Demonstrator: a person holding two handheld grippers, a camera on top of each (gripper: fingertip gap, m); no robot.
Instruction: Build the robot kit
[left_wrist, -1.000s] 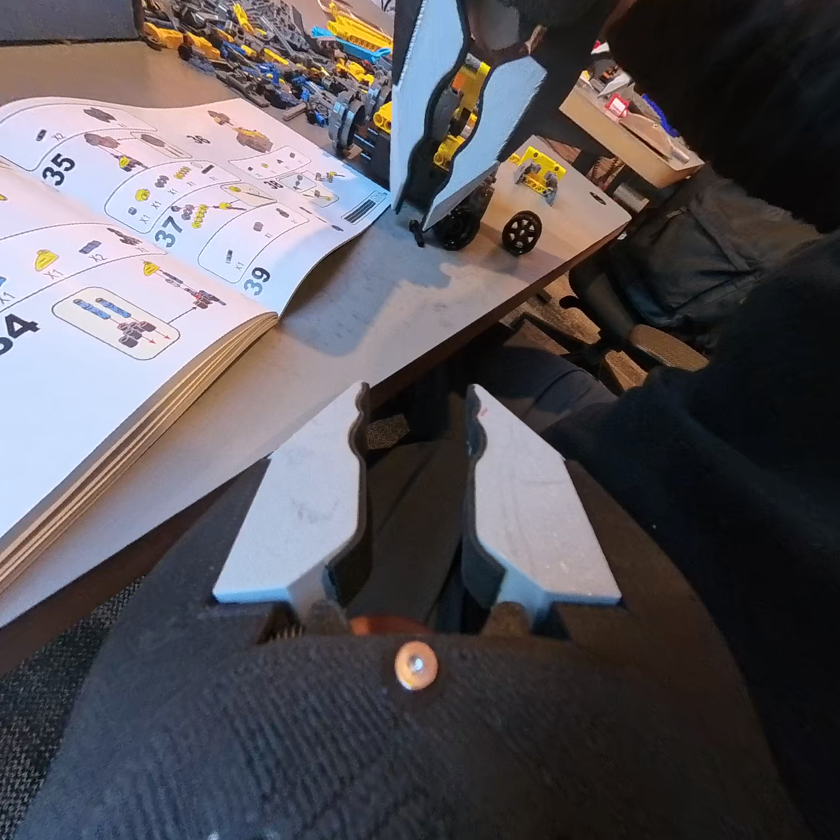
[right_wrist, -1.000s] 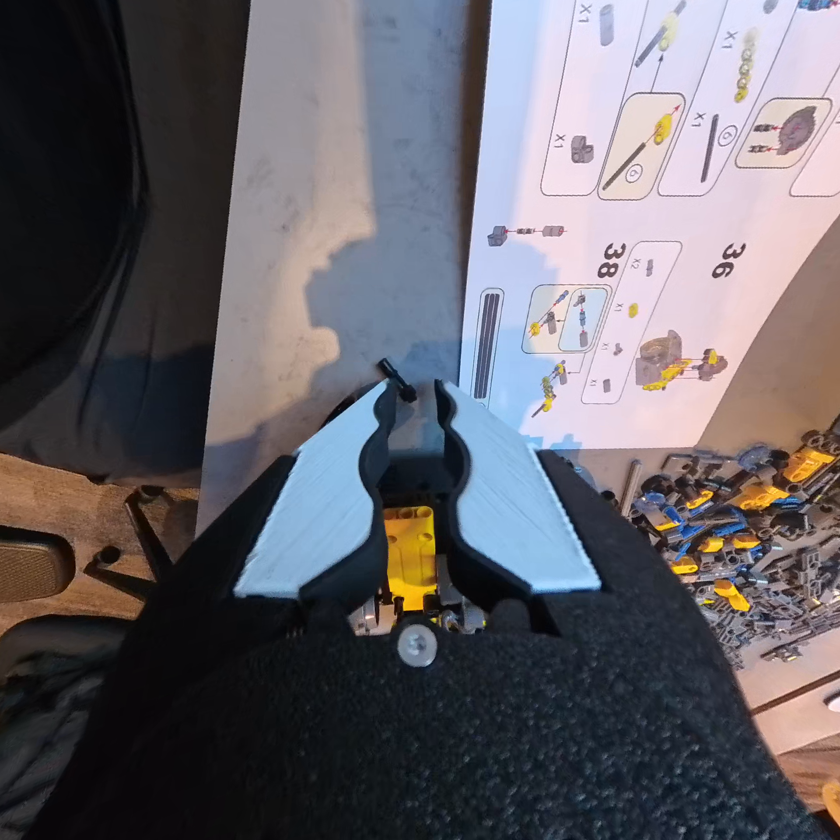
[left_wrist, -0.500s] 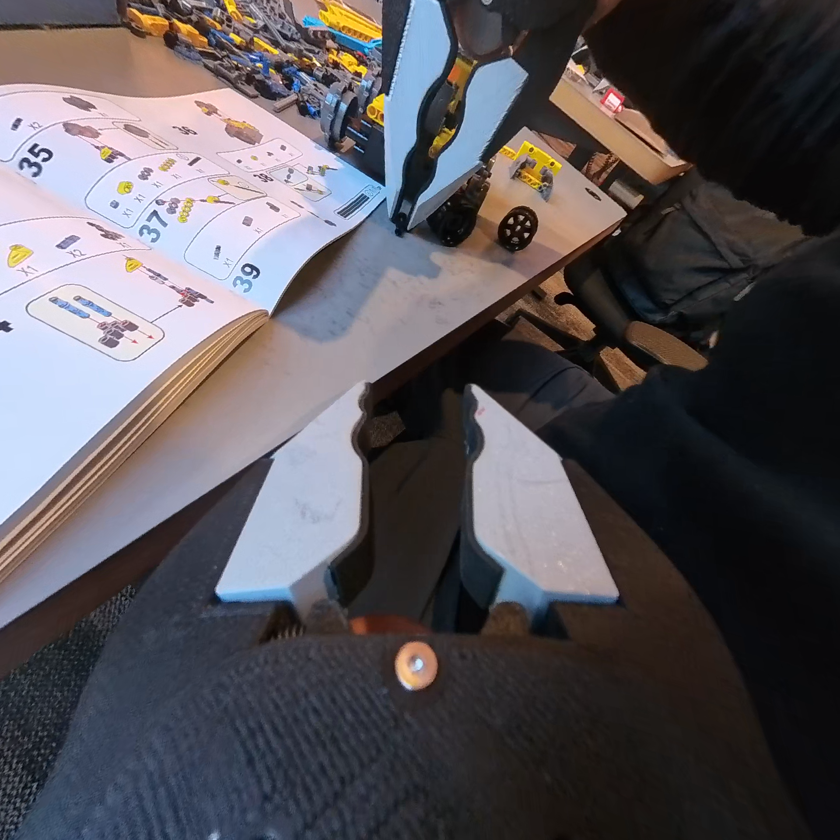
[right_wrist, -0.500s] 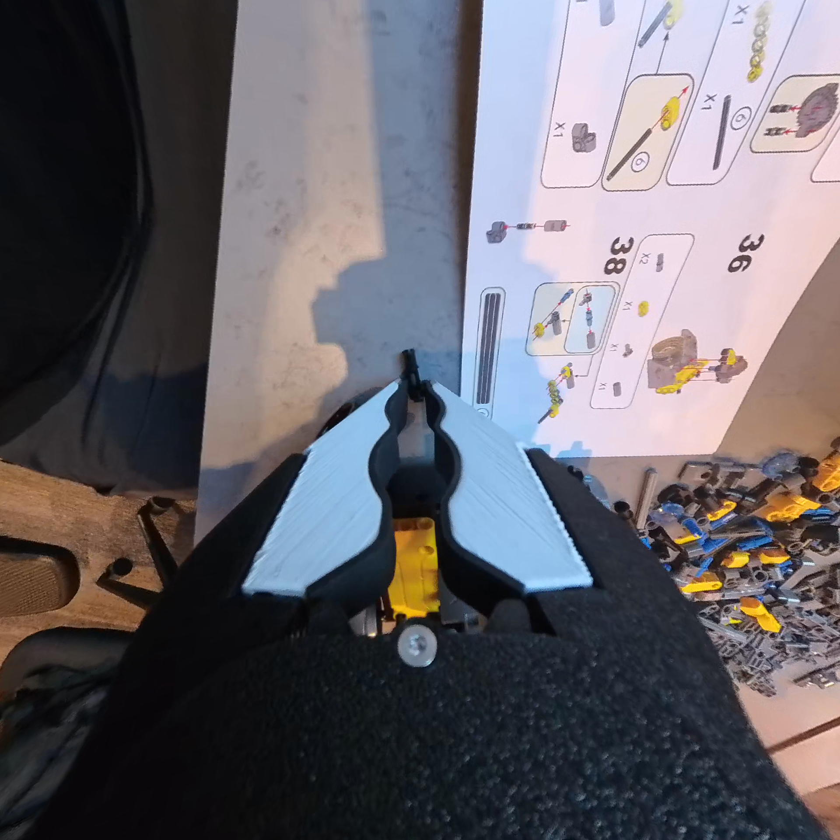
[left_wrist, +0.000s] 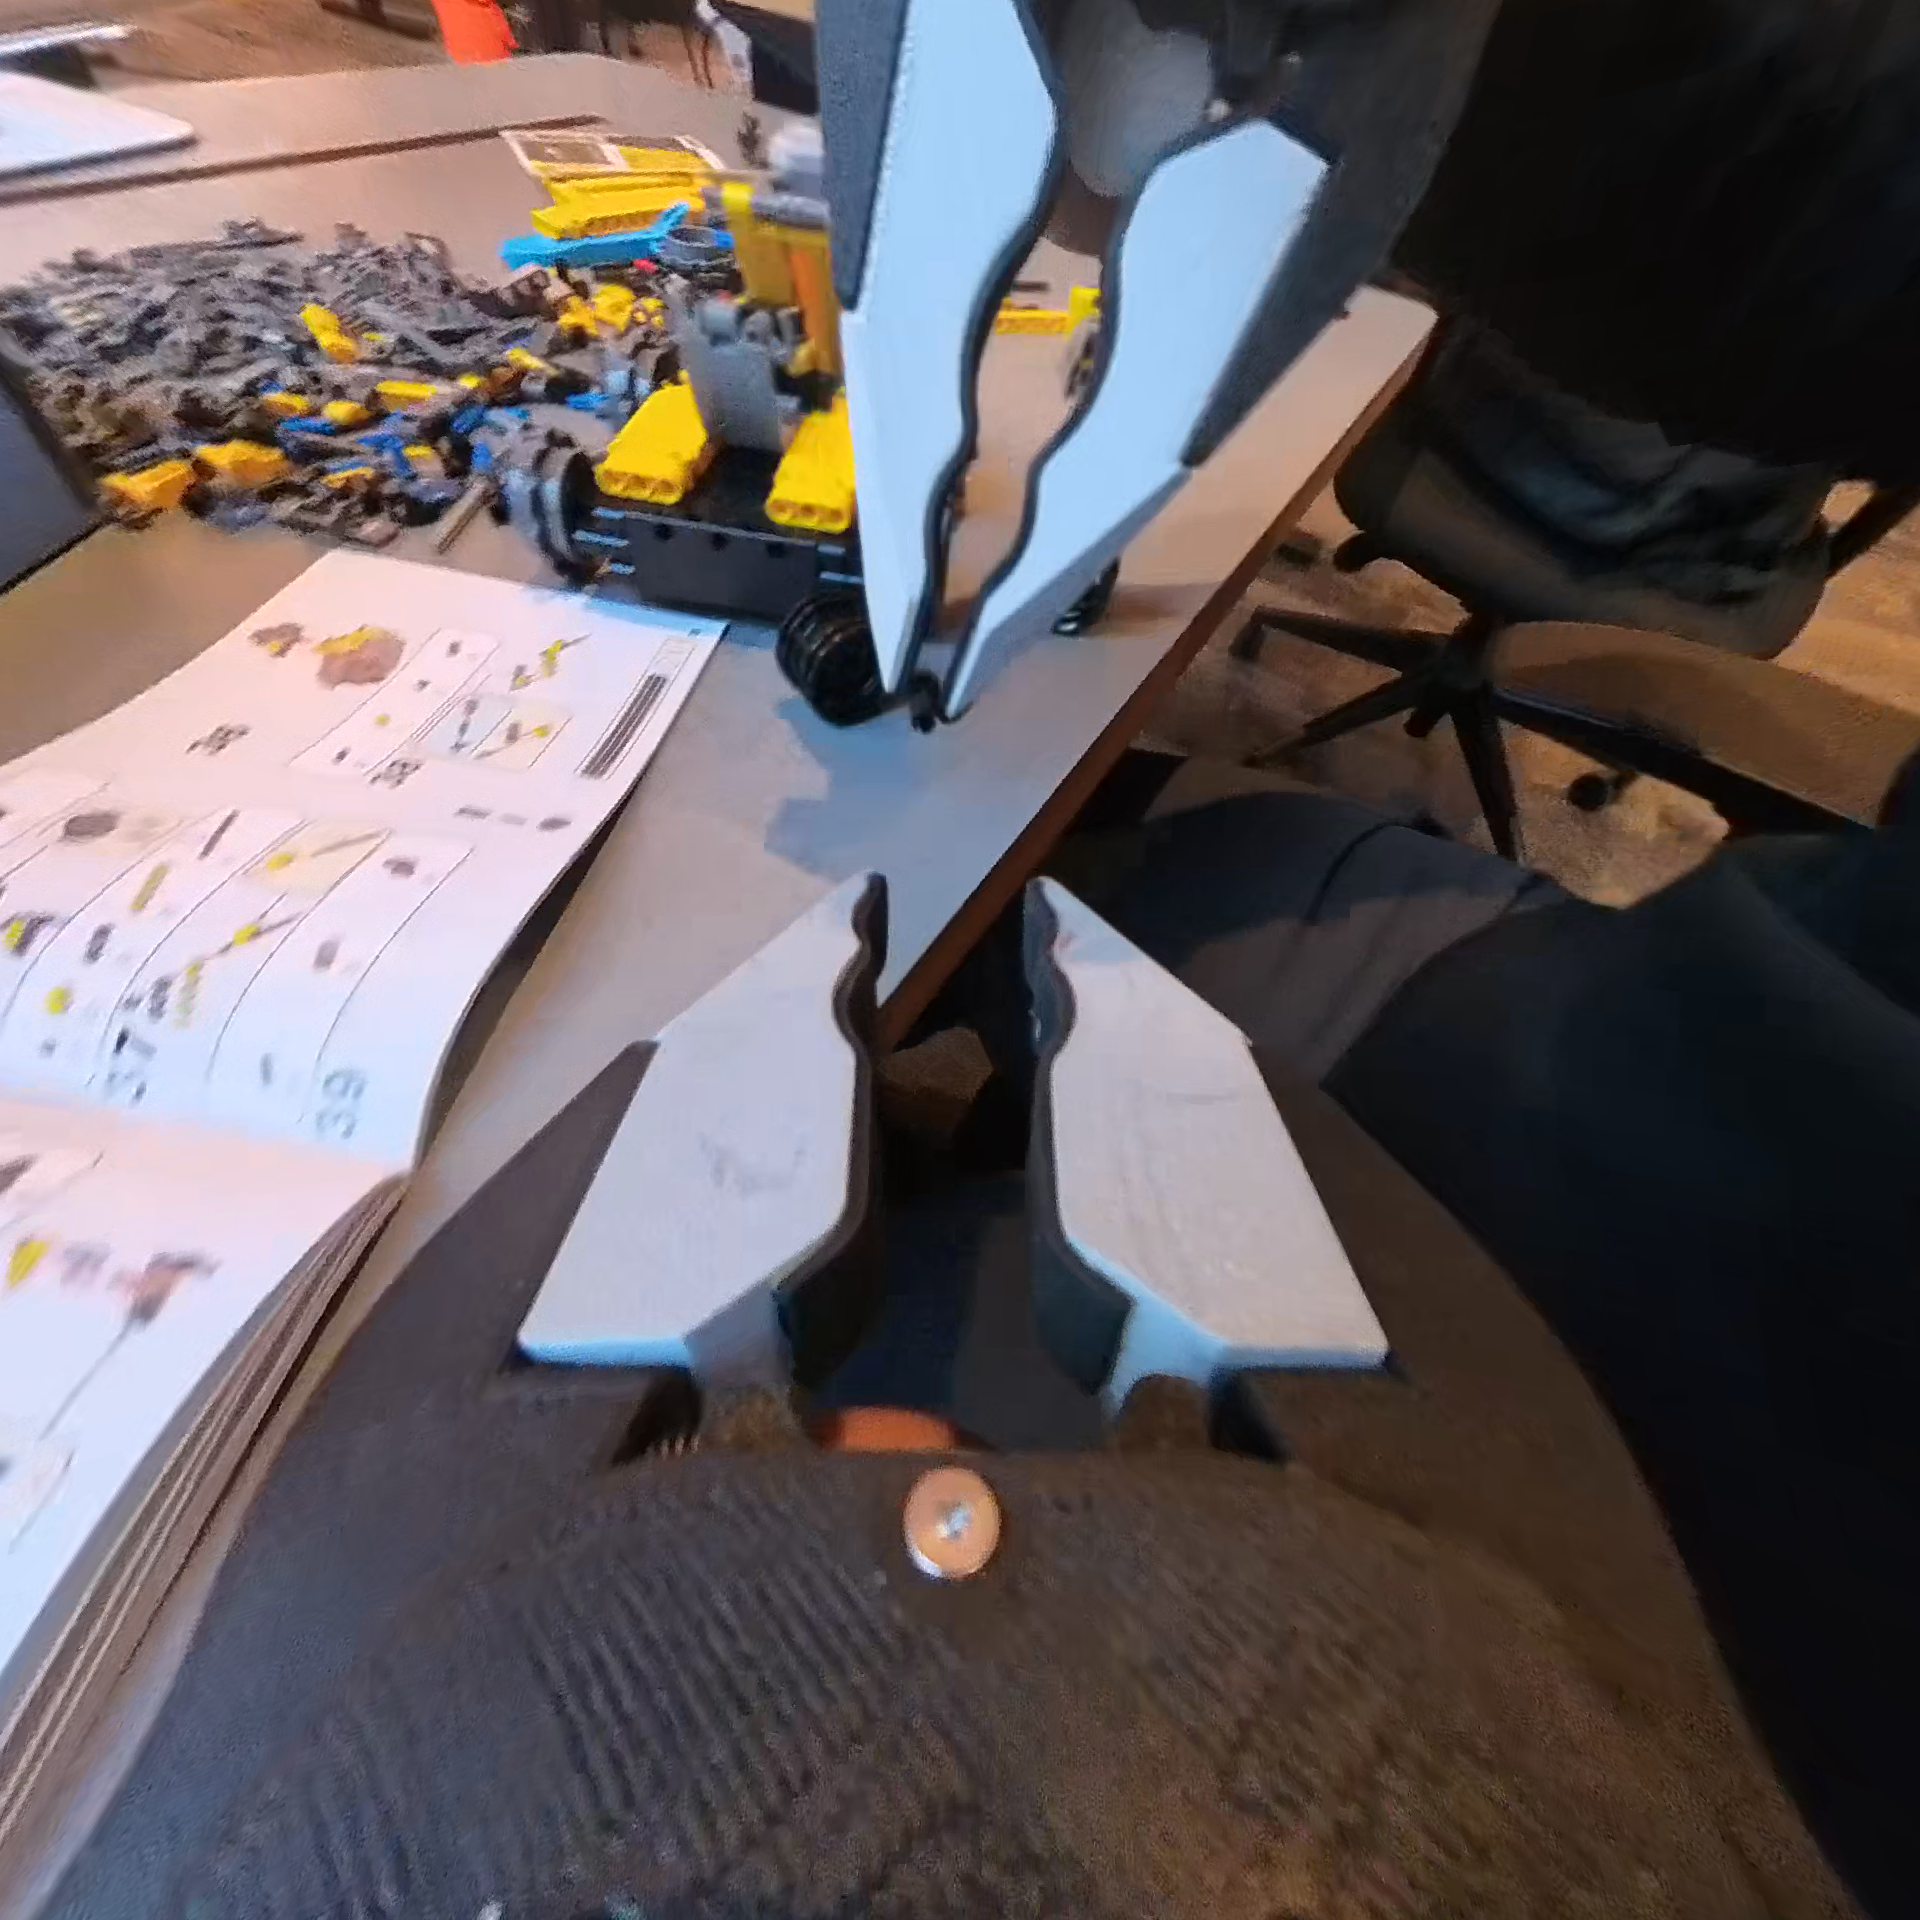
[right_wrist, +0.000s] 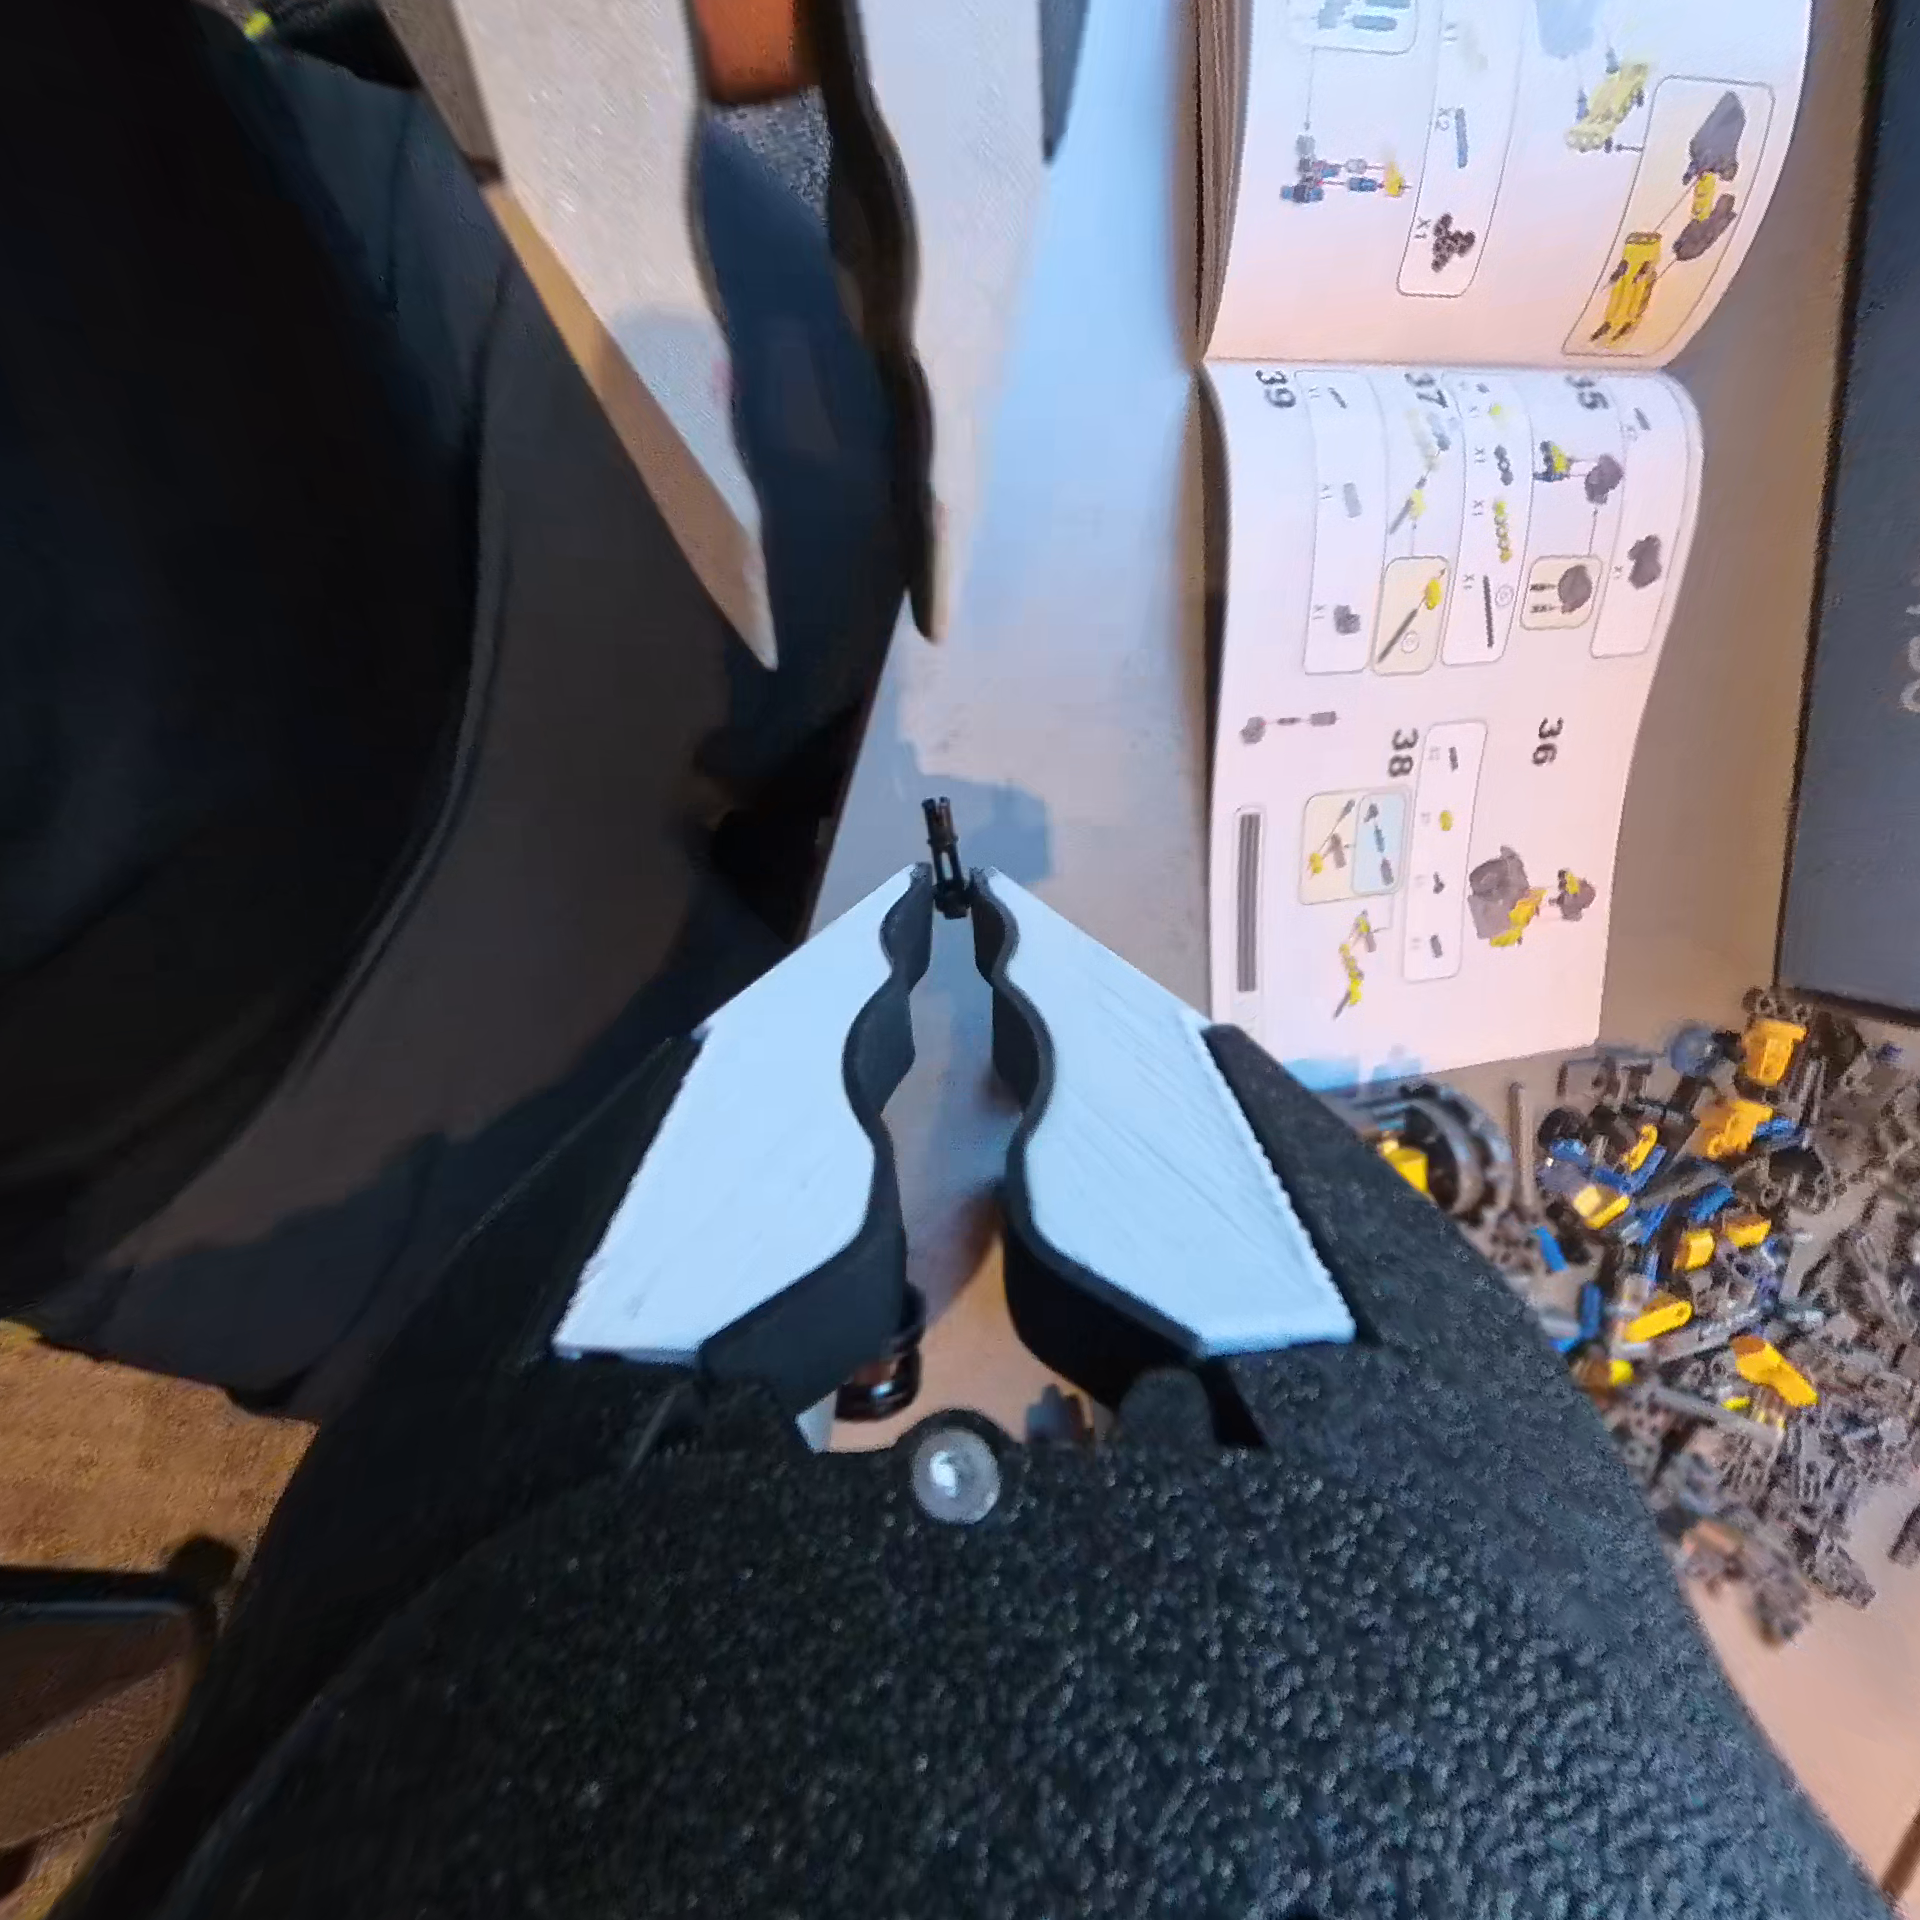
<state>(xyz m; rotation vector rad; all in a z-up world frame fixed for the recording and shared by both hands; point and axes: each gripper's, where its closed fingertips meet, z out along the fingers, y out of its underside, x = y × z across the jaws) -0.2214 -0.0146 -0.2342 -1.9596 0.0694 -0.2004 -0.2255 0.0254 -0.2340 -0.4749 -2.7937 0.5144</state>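
Observation:
My right gripper (right_wrist: 948, 883) is shut on a small black pin (right_wrist: 940, 840), which sticks out past its fingertips above the grey table (right_wrist: 1091, 623). In the left wrist view the right gripper (left_wrist: 932, 704) hangs tips-down just over the table near its front edge, with the pin (left_wrist: 921, 719) at its tips. A black wheel (left_wrist: 831, 665) lies right behind it. My left gripper (left_wrist: 954, 914) is open and empty, low at the table's edge and pointing toward the right gripper. It shows blurred in the right wrist view (right_wrist: 847, 634).
An open instruction booklet (left_wrist: 312, 831) lies on the left of the table (left_wrist: 935, 810). A yellow and black model (left_wrist: 727, 447) and a pile of loose pieces (left_wrist: 260, 353) lie behind it. An office chair (left_wrist: 1558, 582) stands beyond the table edge. A dark box (right_wrist: 1870, 520) sits beside the booklet. My right fingertips sit around 5 centimetres from my left ones. About 5 centimetres separates my right fingertips from the black wheel (left_wrist: 831, 665).
My right gripper has closed on the black pin and moved away from the yellow model toward the table's front edge. My left gripper has risen and turned toward the table, still open.

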